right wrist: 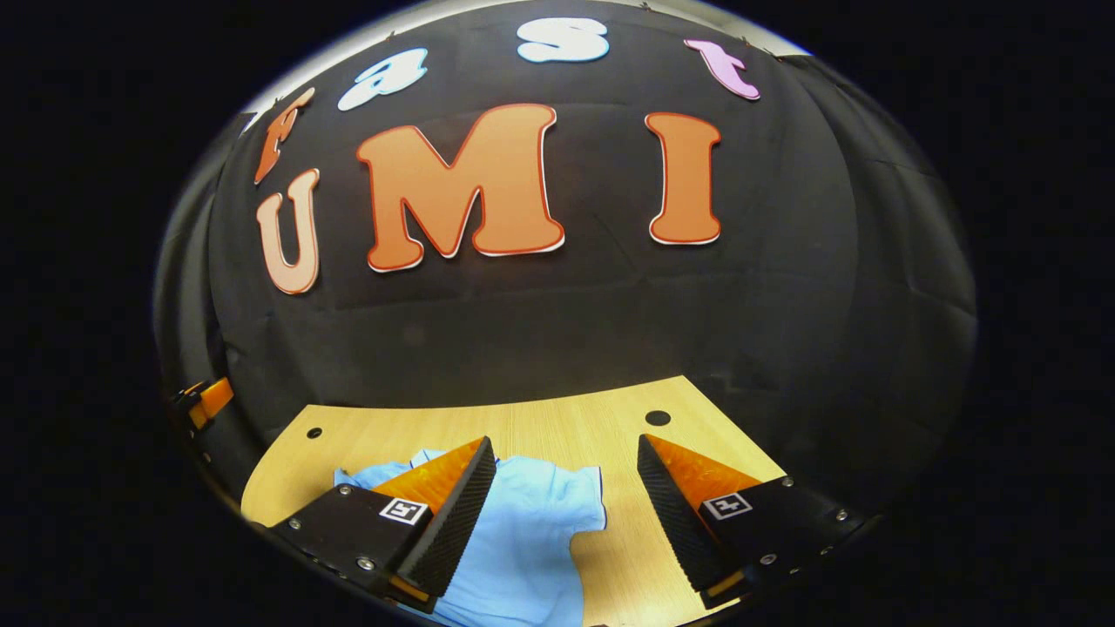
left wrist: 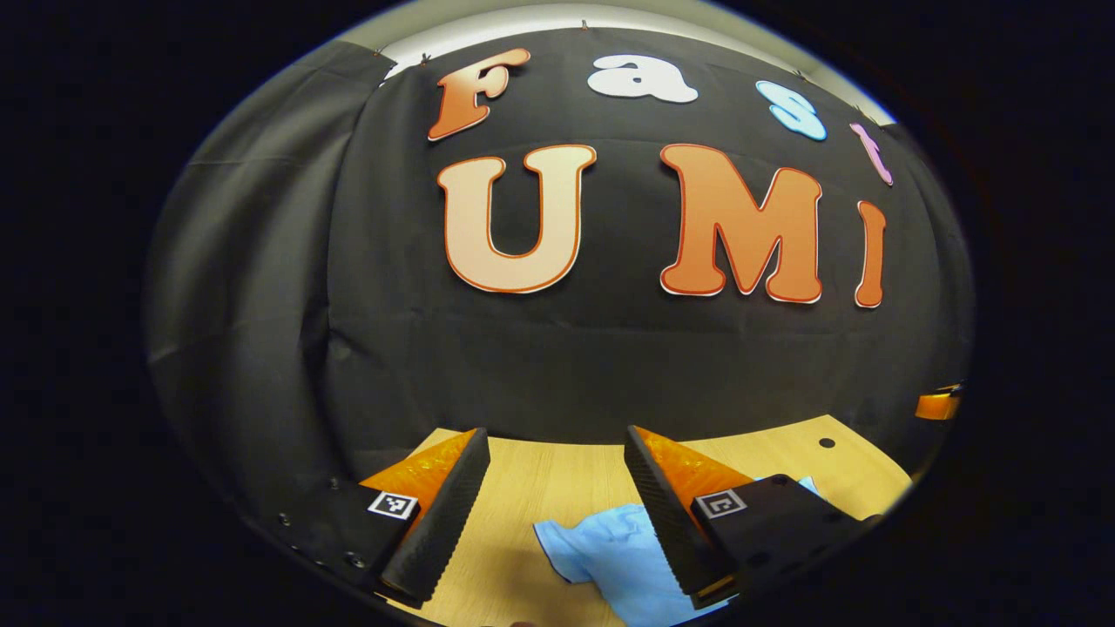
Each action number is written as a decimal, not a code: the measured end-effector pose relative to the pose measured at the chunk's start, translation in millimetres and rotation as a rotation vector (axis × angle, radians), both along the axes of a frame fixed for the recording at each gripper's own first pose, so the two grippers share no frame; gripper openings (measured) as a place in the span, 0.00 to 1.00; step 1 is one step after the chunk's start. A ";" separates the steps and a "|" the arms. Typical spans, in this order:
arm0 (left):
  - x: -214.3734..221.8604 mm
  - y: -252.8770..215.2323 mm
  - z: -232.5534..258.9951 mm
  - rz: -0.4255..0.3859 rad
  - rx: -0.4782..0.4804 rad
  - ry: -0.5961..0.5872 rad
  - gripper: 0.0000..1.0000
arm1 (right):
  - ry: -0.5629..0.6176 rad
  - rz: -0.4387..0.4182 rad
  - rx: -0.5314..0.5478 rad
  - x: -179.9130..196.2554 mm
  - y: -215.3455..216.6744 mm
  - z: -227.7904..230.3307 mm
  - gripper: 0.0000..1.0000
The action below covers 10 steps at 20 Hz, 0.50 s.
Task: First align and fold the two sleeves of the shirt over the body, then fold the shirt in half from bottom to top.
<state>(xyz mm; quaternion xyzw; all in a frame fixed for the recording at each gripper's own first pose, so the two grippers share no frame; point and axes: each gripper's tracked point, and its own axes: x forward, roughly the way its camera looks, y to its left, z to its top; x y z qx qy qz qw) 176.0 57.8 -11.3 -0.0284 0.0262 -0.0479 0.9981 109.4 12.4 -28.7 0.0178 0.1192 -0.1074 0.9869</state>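
Note:
A light blue shirt lies on the wooden table, low in the left gripper view, with a sleeve end reaching between and under the right-hand finger. My left gripper hangs open above the table, nothing between its fingers. In the right gripper view the shirt spreads across the near table, a short sleeve pointing right. My right gripper is open above it, its left finger over the cloth. The other gripper peeks in at the far left edge.
The table ends at the black cloth wall close behind. Two small round holes sit near its back corners. Part of the other gripper shows at the right edge of the left gripper view.

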 end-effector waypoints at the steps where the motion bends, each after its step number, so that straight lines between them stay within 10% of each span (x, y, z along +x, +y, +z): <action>1: 4.6 -0.1 -2.3 -0.005 0.003 0.006 1.00 | 0.019 -0.005 -0.008 6.5 -2.0 -3.1 0.99; 10: 34.9 15.6 -26.9 0.005 0.018 0.054 1.00 | 0.347 0.005 -0.005 71.9 -15.5 -71.0 0.99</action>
